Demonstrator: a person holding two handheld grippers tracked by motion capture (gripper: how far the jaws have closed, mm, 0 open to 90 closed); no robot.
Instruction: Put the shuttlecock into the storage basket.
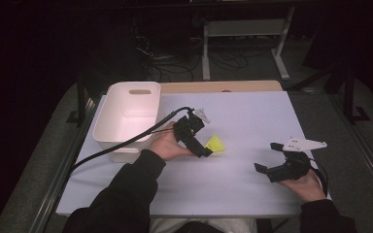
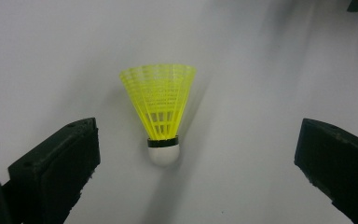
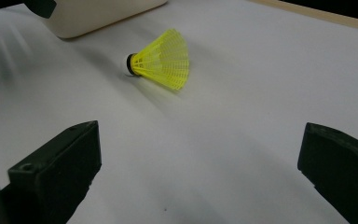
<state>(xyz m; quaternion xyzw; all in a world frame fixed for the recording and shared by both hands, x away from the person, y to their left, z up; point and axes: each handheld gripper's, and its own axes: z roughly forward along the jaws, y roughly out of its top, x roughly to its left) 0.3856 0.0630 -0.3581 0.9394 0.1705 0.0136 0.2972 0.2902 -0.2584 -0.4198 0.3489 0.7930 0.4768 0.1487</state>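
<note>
Yellow plastic-mesh shuttlecock (image 2: 160, 109) lying on white table (image 1: 252, 116), sitting between wide-open left gripper (image 2: 193, 168) jaws, ungripped; right gripper (image 1: 271, 160) gaping, empty

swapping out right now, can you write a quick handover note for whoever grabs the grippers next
Left gripper: open, right at the yellow shuttlecock, jaws either side of it, not touching.
Right gripper: open, holding nothing, off to the right above the white mat.
Shuttlecock: lying on its side on the mat, just right of the white bin.
Done: left gripper lined up on the shuttlecock.
Left: close on it and lift; the bin looks like the likely drop spot.
</note>
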